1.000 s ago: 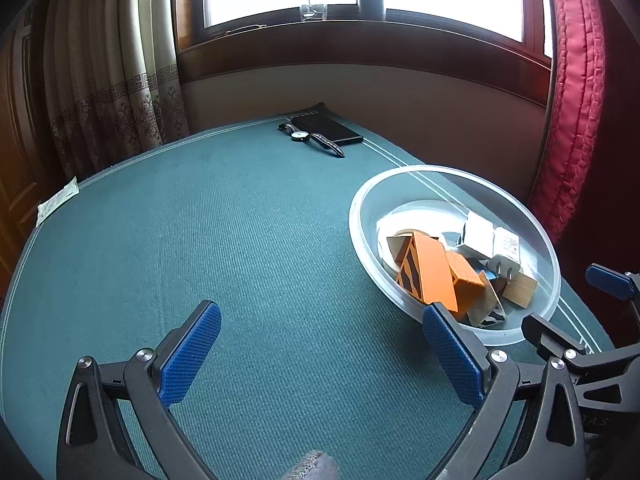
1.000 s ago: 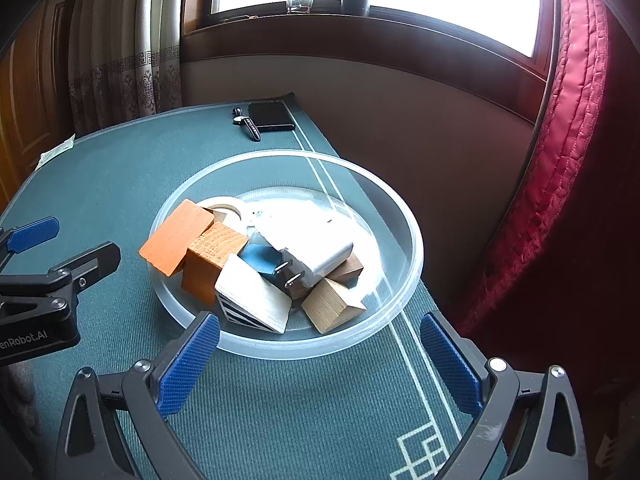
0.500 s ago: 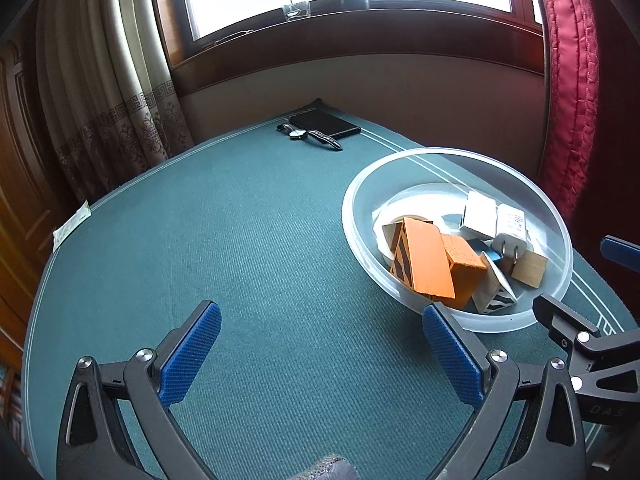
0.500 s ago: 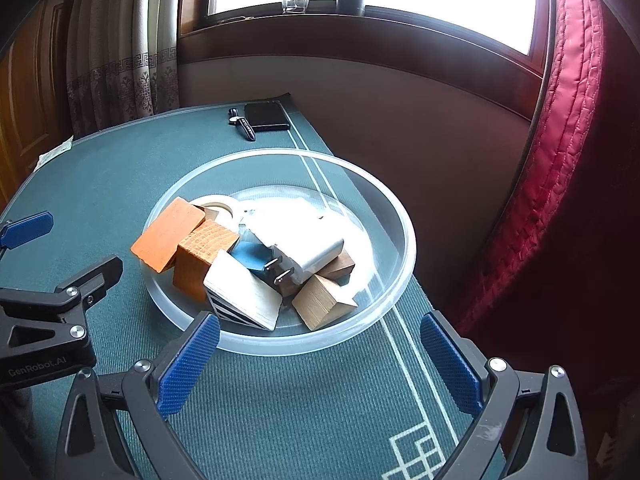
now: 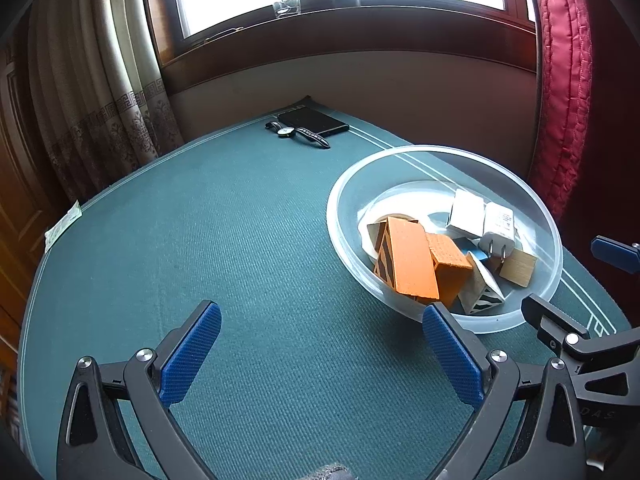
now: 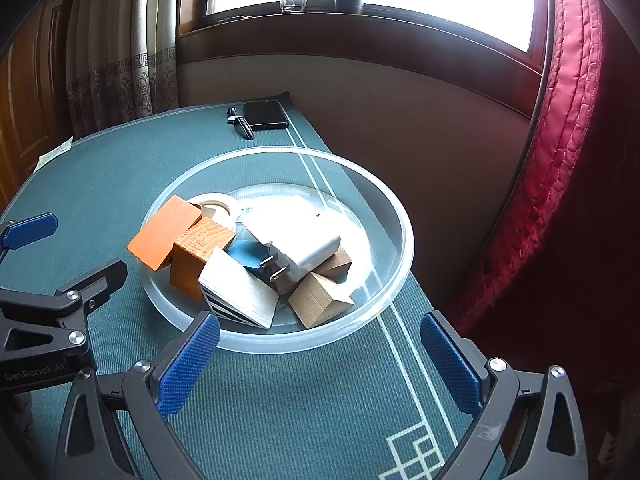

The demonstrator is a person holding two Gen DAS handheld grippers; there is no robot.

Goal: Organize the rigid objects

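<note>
Item: clear plastic bowl (image 6: 404, 240), centre of the right wrist view and right of centre in the left wrist view, standing on the green felt table (image 5: 240, 240).

Contents, as far as we can tell them apart:
- flat orange block (image 6: 162, 236), leaning on the left part of the rim;
- orange wooden block (image 6: 196, 256), touching it;
- white wedge with black stripes (image 6: 236, 292), lower middle;
- blue piece (image 6: 246, 252), mostly covered;
- white plug charger (image 6: 300, 248), prongs toward us;
- plain wooden wedge (image 6: 318, 298), lower right;
- tape roll (image 6: 218, 204), behind the pile.

Off the bowl: a wristwatch (image 5: 298, 133) and a dark flat case (image 5: 314, 121), touching each other at the upper middle, well apart from the bowl.

Tools: left gripper (image 5: 320, 356) spread wide and empty, over bare felt; right gripper (image 6: 320, 360) spread wide and empty, just short of the near rim.

Status: we judge the gathering largely done, since every block in view lies in the bowl. Whether the watch and case belong to the job we cannot tell; the pile itself is unsorted.
</note>
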